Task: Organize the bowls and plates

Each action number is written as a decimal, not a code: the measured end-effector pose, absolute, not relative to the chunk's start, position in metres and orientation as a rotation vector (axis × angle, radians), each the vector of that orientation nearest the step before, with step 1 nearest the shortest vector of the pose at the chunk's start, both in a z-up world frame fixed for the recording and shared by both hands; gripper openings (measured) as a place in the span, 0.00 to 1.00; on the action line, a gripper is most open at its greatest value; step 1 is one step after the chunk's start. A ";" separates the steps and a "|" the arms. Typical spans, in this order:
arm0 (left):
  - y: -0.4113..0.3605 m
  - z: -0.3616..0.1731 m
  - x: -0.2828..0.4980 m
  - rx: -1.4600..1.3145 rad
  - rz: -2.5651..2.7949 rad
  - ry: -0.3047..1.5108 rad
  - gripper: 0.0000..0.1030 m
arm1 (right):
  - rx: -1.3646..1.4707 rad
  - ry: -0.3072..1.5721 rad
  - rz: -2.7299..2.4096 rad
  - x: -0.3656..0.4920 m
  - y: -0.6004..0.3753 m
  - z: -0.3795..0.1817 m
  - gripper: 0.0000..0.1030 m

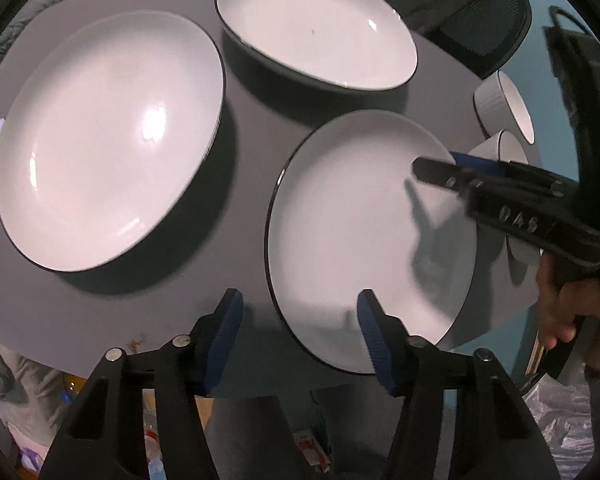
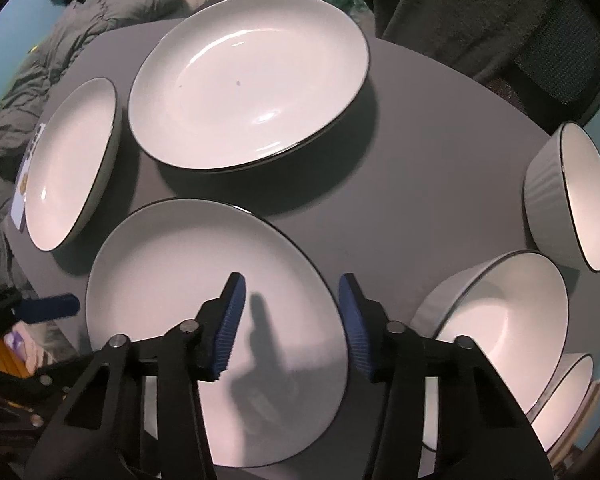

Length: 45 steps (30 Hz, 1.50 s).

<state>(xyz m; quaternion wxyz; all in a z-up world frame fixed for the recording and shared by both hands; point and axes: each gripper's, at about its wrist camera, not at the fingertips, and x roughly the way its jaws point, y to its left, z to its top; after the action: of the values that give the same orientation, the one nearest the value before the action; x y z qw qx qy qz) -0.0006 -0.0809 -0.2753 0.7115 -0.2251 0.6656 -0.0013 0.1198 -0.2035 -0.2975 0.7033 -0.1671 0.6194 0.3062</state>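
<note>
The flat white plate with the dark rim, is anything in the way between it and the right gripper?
Nothing visible. The right gripper hovers open directly above the flat white plate with the dark rim, casting its shadow on it. The ribbed white bowls sit off to its right.

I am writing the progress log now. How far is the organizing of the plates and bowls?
Nothing looks stacked yet: the flat plate, two deep plates and three bowls lie apart on the table. Both tongs, left and right, are open at the flat plate, holding nothing. All stacking remains.
</note>
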 end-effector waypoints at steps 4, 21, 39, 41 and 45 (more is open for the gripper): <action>-0.078 -0.282 0.002 -0.521 0.002 1.485 0.53 | -0.337 1.394 0.674 0.127 -0.208 -0.296 0.33; -0.057 -0.303 -0.008 -0.583 -0.006 1.525 0.25 | -0.377 1.366 0.777 0.129 -0.204 -0.295 0.32; -0.014 -0.309 -0.016 -0.685 0.029 1.515 0.16 | -0.411 1.434 0.747 0.123 -0.189 -0.305 0.26; -0.009 -0.309 -0.018 -0.685 0.033 1.515 0.16 | -0.379 1.447 0.729 0.122 -0.190 -0.303 0.26; 0.005 -0.306 -0.019 -0.676 0.038 1.517 0.16 | -0.255 1.485 0.697 0.121 -0.204 -0.306 0.24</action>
<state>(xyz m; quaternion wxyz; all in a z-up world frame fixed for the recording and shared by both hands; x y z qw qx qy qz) -0.0190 0.0049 -0.3064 0.6745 -0.3005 0.6741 0.0170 0.1210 -0.2037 -0.3061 0.6748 -0.1132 0.6602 0.3097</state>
